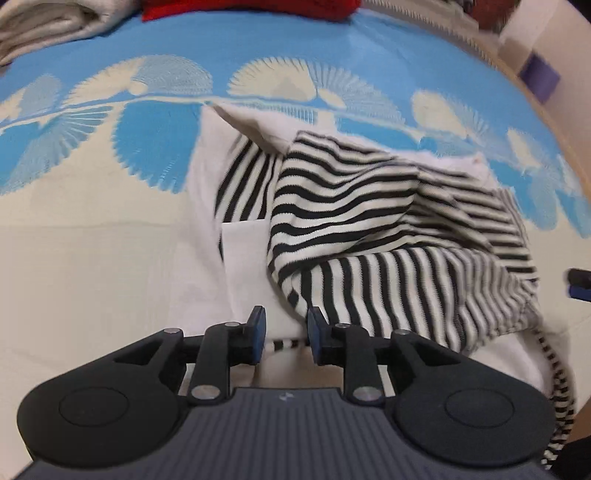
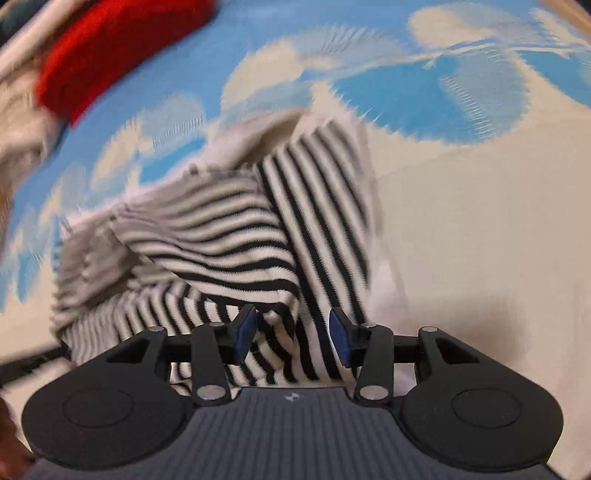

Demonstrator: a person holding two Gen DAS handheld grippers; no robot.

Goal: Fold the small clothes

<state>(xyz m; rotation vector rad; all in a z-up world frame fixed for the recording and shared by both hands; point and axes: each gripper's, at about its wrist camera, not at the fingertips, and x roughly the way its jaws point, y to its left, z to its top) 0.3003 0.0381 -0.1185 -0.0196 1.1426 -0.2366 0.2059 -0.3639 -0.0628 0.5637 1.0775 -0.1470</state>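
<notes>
Nearest each camera, a claw is seen with its pads apart and pressing on nothing: the left claw [image 1: 283, 334] over the near hem, the right claw [image 2: 293, 334] over a loose striped fold. One striped garment [image 1: 388, 221] is counted, half folded on the blue-and-cream bedspread [image 1: 92, 229], with two claws above it. Beyond lie one red item [image 1: 251, 9] and, as far as the blur allows, one pale cloth [image 1: 48, 26]; if only the top layer is pinched, the fold could be dragged open.
</notes>
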